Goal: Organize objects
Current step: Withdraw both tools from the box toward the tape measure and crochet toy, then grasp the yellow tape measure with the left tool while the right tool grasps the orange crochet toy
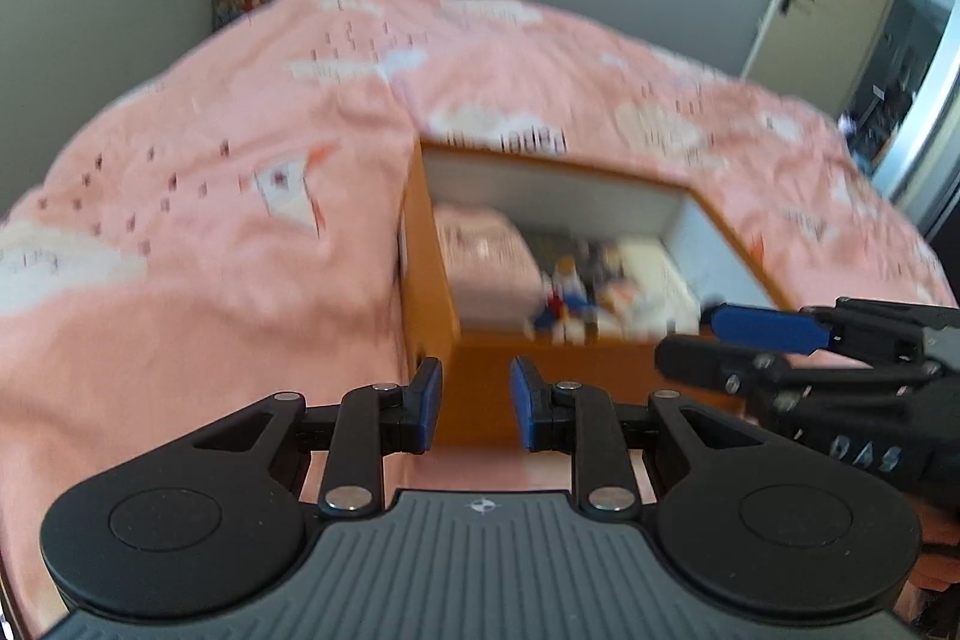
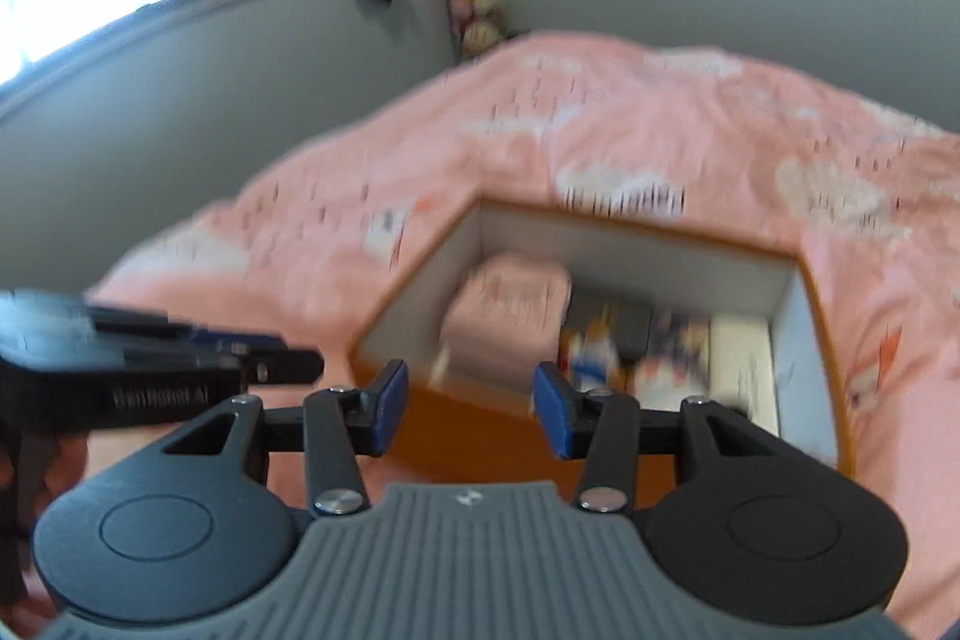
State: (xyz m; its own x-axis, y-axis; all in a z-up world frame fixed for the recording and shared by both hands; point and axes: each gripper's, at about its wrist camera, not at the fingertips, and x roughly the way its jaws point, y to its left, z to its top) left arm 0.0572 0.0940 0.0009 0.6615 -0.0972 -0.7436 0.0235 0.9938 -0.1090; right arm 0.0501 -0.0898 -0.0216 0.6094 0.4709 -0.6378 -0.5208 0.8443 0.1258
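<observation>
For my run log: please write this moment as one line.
scene: box on bed | box: open, items inside | left claw: empty | right claw: empty, opening

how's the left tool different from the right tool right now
The left tool has its blue pads set close together with only a narrow gap; the right tool stands clearly wider. The left tool looks sharp in its own view; the right tool's view is more blurred. Both are empty and point toward the open orange box on the pink bedspread.
</observation>
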